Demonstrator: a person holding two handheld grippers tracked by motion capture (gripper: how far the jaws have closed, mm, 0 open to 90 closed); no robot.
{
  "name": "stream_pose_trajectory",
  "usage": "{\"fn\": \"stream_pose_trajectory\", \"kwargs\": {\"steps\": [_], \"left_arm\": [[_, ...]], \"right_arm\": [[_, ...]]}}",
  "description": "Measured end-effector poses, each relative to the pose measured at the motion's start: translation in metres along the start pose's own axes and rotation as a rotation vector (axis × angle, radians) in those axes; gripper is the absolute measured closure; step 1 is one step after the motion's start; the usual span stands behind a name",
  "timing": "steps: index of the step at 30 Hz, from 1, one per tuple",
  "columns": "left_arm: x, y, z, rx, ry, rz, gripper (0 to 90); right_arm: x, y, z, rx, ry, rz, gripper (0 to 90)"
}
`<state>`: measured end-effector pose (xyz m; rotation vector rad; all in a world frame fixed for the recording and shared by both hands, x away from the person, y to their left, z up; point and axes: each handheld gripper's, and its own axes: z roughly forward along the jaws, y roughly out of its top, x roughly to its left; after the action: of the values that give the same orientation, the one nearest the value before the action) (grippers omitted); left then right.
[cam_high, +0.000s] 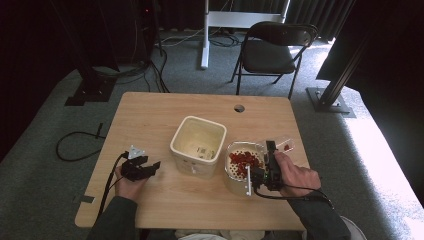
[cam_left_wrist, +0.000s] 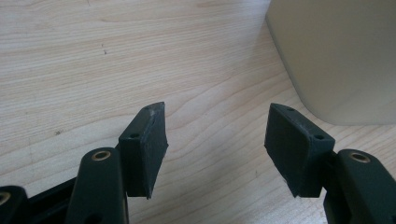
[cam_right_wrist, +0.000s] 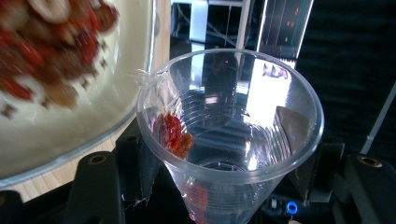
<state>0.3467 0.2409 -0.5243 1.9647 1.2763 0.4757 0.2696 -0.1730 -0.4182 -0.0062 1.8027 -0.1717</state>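
A clear plastic cup (cam_right_wrist: 233, 116) sits between the jaws of my right gripper (cam_right_wrist: 219, 163), which is shut on it. The cup is tipped on its side, and a few red dried pieces (cam_right_wrist: 172, 132) cling to its inner wall. In the high view the cup (cam_high: 286, 145) lies just right of a white bowl of red pieces (cam_high: 244, 159), with my right gripper (cam_high: 272, 150) beside that bowl. The bowl's rim (cam_right_wrist: 116, 123) shows blurred at the left. My left gripper (cam_left_wrist: 215, 140) rests open on the table (cam_left_wrist: 93, 60), left of a cream square container (cam_high: 198, 144).
The cream container's wall (cam_left_wrist: 336, 56) stands close to the right of my left jaws. A cable hole (cam_high: 239, 108) marks the table's far side. Beyond the table are a folding chair (cam_high: 275, 47), a white stand leg (cam_high: 204, 35) and floor cables (cam_high: 75, 145).
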Motion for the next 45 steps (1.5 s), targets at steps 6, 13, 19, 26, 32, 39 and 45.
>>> {"fn": "stream_pose_trajectory", "kwargs": {"steps": [6,13,19,26,32,39,45], "left_arm": [[0.0,0.0,0.0,0.003,0.0,-0.001,39.4],[0.0,0.0,0.0,-0.002,0.0,-0.003,39.4],[0.0,0.0,0.0,-0.001,-0.001,-0.001,39.4],[0.0,0.0,0.0,0.0,0.001,-0.002,39.4],[0.0,0.0,0.001,0.006,0.003,0.001,39.4],[0.0,0.0,0.001,0.005,0.001,0.002,39.4],[0.0,0.0,0.001,0.007,0.003,0.002,39.4]], "right_arm": [[0.0,0.001,-0.002,-0.012,0.001,-0.021,34.9],[0.002,0.001,0.0,-0.003,0.008,-0.052,35.0],[0.003,0.005,-0.003,-0.017,0.002,-0.069,35.2],[0.0,-0.001,-0.003,-0.003,-0.015,-0.03,35.3],[0.003,-0.002,-0.001,0.001,-0.003,-0.037,35.5],[0.003,0.001,0.0,-0.004,-0.009,-0.009,35.6],[0.004,0.008,0.0,-0.045,-0.005,-0.03,35.7]]}}
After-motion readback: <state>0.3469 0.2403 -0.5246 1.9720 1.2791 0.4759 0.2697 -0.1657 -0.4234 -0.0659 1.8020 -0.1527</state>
